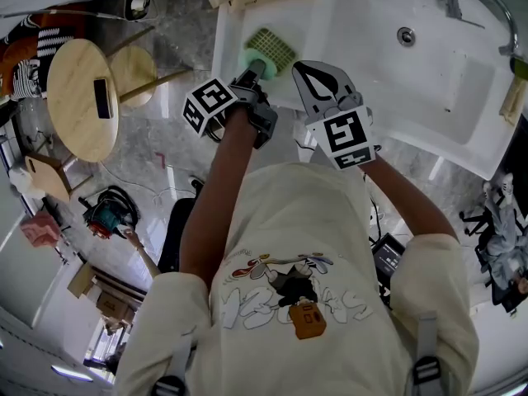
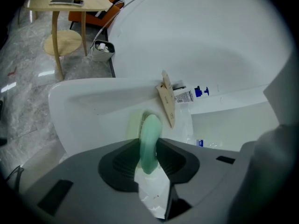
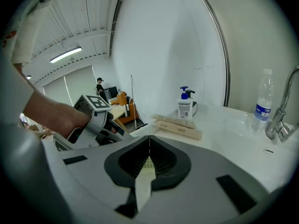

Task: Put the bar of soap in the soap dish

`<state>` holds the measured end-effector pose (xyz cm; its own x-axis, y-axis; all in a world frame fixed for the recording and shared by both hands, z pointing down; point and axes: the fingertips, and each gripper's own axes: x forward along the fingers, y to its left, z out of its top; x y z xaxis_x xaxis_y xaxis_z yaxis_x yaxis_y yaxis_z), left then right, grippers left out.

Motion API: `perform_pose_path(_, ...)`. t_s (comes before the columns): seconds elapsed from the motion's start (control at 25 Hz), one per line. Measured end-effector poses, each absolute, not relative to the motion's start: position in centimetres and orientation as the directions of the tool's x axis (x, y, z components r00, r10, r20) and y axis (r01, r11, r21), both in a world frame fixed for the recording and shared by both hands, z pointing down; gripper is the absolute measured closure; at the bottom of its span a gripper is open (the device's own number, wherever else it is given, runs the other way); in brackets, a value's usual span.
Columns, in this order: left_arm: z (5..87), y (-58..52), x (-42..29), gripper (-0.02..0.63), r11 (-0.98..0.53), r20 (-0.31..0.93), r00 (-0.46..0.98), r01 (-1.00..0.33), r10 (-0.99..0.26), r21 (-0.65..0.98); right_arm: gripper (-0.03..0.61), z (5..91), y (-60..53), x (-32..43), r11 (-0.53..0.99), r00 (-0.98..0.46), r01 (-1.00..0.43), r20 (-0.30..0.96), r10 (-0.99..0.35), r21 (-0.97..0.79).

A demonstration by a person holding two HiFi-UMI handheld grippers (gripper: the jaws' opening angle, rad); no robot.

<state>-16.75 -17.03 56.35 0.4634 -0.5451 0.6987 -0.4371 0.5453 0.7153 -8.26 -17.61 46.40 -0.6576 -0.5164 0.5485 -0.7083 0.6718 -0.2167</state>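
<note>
Sink counter (image 1: 363, 15): white, running across the far side of the scene, with the basin to the right and the task's things at its near-left end.

Right gripper (image 1: 309, 77): held over the counter's near edge, just right of the other tool. Its jaws are brought together at the tips with nothing between them.

Left gripper (image 1: 250, 73): the working tool and plainly the nearer of the two to the dish. Its jaws are parted only by the thickness of the bar they clamp, and they point away from the person toward the counter.

Soap dish (image 1: 276, 46): pale yellow-green and slatted, lying flat on the counter's near-left corner, directly ahead of the left gripper's tips and slightly to their right.

Bar of soap (image 2: 150, 141): pale green, gripped on edge, its flat faces against the jaw pads. Its long axis runs along the jaws, with the free end sticking out past the tips toward the dish.

Soap to dish: the free end overlaps the dish's near edge from above. Whether it touches the slats cannot be told. By my reading, the bar needs to be carried a little farther and laid flat before the release.
</note>
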Motion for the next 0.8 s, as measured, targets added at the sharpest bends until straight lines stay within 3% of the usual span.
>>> perform_pose_path(0.8,56.53,-16.64,-17.08,0.492,0.566,0.720,0.447,-0.444,-0.532,0.694,0.572,46.34,-17.36,-7.46,0.662,-0.654,-0.715,0.548,-0.521,-0.224)
